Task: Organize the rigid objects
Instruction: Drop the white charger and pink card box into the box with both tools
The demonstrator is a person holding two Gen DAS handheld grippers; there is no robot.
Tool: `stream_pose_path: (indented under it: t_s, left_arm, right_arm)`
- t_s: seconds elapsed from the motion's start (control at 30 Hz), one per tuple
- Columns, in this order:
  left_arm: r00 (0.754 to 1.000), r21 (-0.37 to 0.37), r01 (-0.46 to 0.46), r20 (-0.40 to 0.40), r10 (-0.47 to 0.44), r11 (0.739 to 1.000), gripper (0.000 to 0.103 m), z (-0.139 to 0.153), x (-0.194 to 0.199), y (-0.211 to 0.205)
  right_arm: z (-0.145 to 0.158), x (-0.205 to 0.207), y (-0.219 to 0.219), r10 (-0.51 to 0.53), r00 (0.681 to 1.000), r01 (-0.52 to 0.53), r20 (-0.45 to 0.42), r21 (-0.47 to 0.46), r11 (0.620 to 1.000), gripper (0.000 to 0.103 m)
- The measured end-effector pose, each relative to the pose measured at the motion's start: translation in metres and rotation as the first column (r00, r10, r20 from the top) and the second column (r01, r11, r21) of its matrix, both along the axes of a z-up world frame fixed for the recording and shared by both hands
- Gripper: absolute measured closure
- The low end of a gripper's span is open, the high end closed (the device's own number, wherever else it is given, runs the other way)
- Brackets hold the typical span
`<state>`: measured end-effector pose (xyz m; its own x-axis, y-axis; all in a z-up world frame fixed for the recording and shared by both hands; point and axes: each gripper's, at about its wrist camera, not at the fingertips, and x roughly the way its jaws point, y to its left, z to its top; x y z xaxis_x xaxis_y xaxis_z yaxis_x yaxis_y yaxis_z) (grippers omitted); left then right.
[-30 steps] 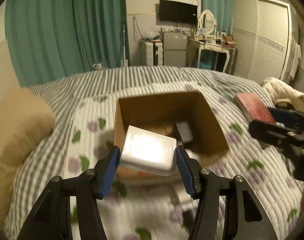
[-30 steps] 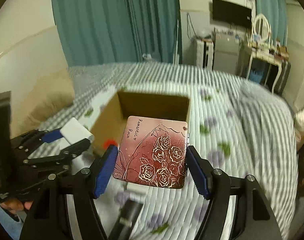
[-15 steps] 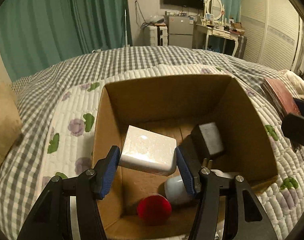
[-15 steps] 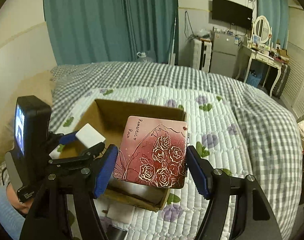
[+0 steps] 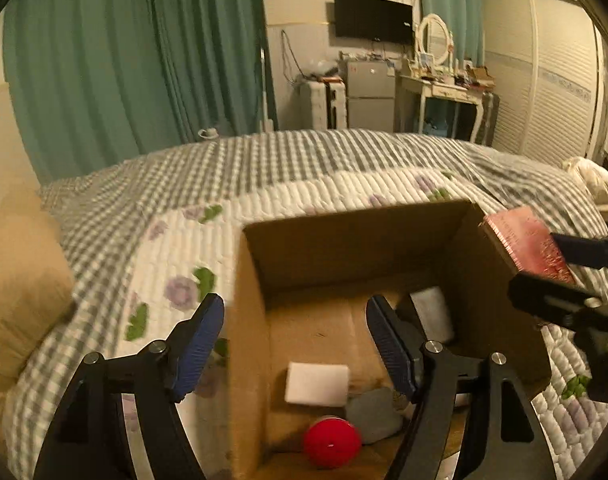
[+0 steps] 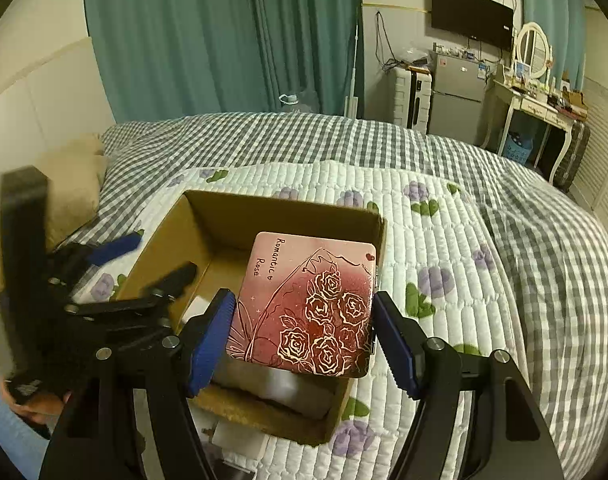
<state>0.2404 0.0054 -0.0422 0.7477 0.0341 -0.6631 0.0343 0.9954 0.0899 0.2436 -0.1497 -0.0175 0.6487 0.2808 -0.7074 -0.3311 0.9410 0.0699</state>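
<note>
Only your left view shows the white block (image 5: 316,383) lying in the cardboard box (image 5: 344,248) beneath your just-opened, empty left gripper (image 5: 299,344), while your right gripper (image 6: 304,340) clamps the rose-printed pink tin (image 6: 308,300).

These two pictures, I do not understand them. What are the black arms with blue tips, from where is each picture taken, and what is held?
No robot here: a person holds a two-finger claw in each hand, with a camera on each looking along its fingers. One picture is from the left claw, the other from the right claw. Both hang over a cardboard box on a quilted bed. The left claw's jaws have just been opening and now hold nothing; the white block lies in the box beside a red round object. The right claw grips a pink rose-printed tin over the box's right edge.
</note>
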Motion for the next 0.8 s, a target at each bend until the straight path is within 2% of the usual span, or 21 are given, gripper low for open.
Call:
stream_pose_path:
  t_s: [0.17,0.4,0.5,0.53,0.6,0.73,0.8]
  left_arm:
    - [0.999,-0.012,-0.034,0.014,0.034,0.999,0.027,0.011,-0.001,0.022]
    - [0.998,-0.048,-0.058,0.007,0.059,0.997,0.027,0.006,-0.002,0.045]
    - [0.998,-0.052,-0.058,0.007,0.058,0.997,0.027,0.005,-0.004,0.047]
    - [0.998,-0.053,-0.058,0.005,0.058,0.997,0.027,0.005,-0.005,0.048]
    - [0.998,-0.056,-0.058,-0.002,0.058,0.997,0.027,0.006,-0.007,0.048]
    - [0.999,-0.057,-0.046,-0.007,0.045,0.997,0.026,0.014,-0.021,0.047]
    - [0.999,-0.049,-0.037,-0.005,0.037,0.998,0.02,0.023,-0.035,0.044]
  right_arm:
    - [-0.012,0.023,0.018,0.013,0.999,-0.013,-0.034,-0.011,1.0,0.034]
    - [-0.052,0.046,0.054,0.053,0.995,-0.058,-0.087,-0.054,0.997,0.034]
    - [-0.061,0.051,0.062,0.069,0.994,-0.073,-0.085,-0.041,0.996,0.033]
    - [-0.062,0.052,0.063,0.079,0.993,-0.082,-0.086,-0.035,0.996,0.032]
    - [-0.059,0.05,0.062,0.08,0.993,-0.083,-0.082,-0.037,0.996,0.021]
    - [-0.038,0.036,0.049,0.042,0.997,-0.045,-0.063,-0.059,0.997,0.02]
    - [-0.026,0.025,0.04,0.024,0.997,-0.029,-0.068,-0.084,0.996,0.018]
